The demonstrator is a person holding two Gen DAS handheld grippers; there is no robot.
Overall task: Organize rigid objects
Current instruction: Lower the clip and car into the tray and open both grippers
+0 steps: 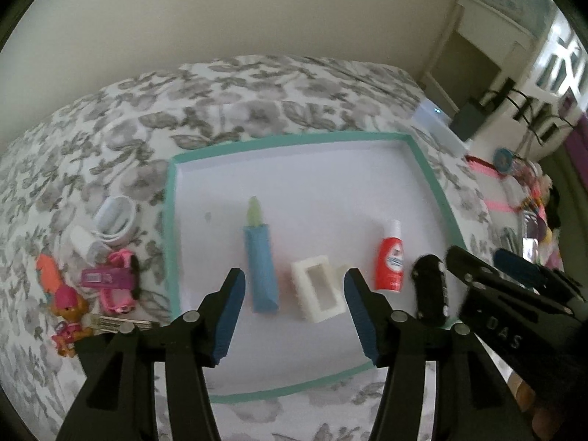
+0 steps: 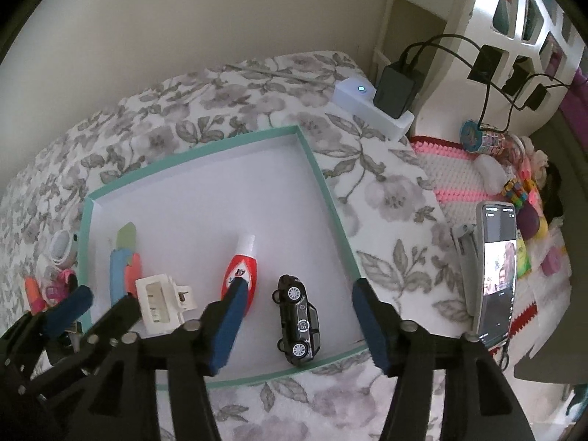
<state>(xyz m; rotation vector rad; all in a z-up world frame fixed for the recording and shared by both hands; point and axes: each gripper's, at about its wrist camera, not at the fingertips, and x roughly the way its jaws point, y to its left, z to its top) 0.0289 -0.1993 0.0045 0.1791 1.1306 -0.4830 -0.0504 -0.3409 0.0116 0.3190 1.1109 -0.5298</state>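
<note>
Both tongs are hovering spread and empty over a shallow teal-rimmed tray that is lying on a bed covered with a grey floral bedspread. The left tongs are hanging wide apart above the near part of the tray, with a white clip showing between their blue pads and a blue tube with a pale green tip lying just beside the clip. The right tongs are likewise gaping wide, and a black toy car is lying on its side between their fingers, near the tray's front rim and touching neither pad. A red-and-white bottle is lying just to the left of the car, partly hidden behind the left finger of the right tongs. Outside the tray, on the bedspread to its left, a coiled white cable, a pink toy car and a small pink-and-orange figure are sitting in a loose cluster. To the right of the tray, a phone with a lit screen is standing upright in a holder.
</note>
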